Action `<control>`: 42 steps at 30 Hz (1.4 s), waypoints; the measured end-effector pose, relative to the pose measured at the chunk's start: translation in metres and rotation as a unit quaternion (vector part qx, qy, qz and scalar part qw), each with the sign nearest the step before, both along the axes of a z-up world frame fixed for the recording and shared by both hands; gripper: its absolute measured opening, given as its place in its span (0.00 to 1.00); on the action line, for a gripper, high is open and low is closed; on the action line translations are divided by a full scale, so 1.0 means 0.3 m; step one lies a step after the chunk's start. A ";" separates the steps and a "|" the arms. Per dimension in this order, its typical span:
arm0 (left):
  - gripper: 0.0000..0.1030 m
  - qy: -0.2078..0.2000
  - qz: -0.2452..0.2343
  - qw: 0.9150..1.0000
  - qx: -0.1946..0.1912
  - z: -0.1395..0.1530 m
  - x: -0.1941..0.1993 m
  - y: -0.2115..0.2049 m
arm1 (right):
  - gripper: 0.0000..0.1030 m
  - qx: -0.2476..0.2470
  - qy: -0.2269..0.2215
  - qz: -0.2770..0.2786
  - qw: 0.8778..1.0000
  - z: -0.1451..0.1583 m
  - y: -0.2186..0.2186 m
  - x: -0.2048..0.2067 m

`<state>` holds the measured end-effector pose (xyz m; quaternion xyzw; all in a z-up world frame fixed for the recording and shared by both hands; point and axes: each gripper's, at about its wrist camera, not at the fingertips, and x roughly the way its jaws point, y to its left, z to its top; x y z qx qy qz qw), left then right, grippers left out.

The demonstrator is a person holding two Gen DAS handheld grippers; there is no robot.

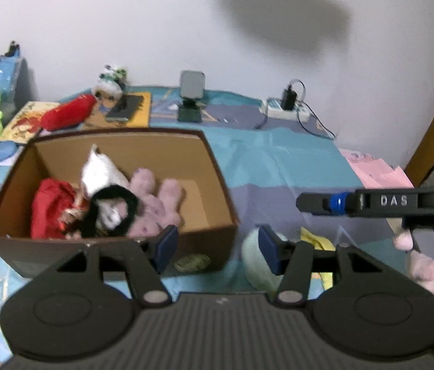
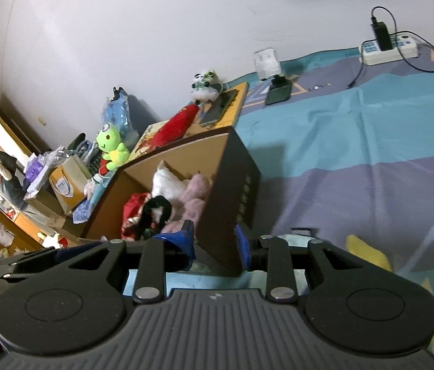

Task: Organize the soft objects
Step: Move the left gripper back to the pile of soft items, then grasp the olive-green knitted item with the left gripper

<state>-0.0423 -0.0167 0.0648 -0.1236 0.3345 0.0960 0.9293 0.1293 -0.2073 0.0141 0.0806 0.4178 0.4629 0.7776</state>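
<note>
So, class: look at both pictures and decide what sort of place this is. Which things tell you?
Most likely a bedroom, with the work done on a bed. The patterned bedsheet spreads under everything, plush toys such as the green frog line the wall, and a power strip with a charger lies on the sheet.

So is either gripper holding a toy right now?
No. Left gripper and right gripper are both open and empty, near the cardboard box.
</note>
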 end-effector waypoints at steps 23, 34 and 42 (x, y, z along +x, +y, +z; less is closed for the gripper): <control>0.57 0.135 -0.096 0.982 -0.087 -0.305 0.121 -0.242 | 0.15 -0.059 0.108 0.013 0.992 -0.224 -0.163 0.000; 0.57 0.175 -0.091 0.977 -0.086 -0.406 0.185 -0.251 | 0.16 -0.079 0.153 0.046 0.984 -0.287 -0.129 -0.014; 0.57 0.177 -0.082 0.976 -0.100 -0.432 0.189 -0.226 | 0.16 -0.096 0.168 0.054 0.980 -0.325 -0.074 -0.015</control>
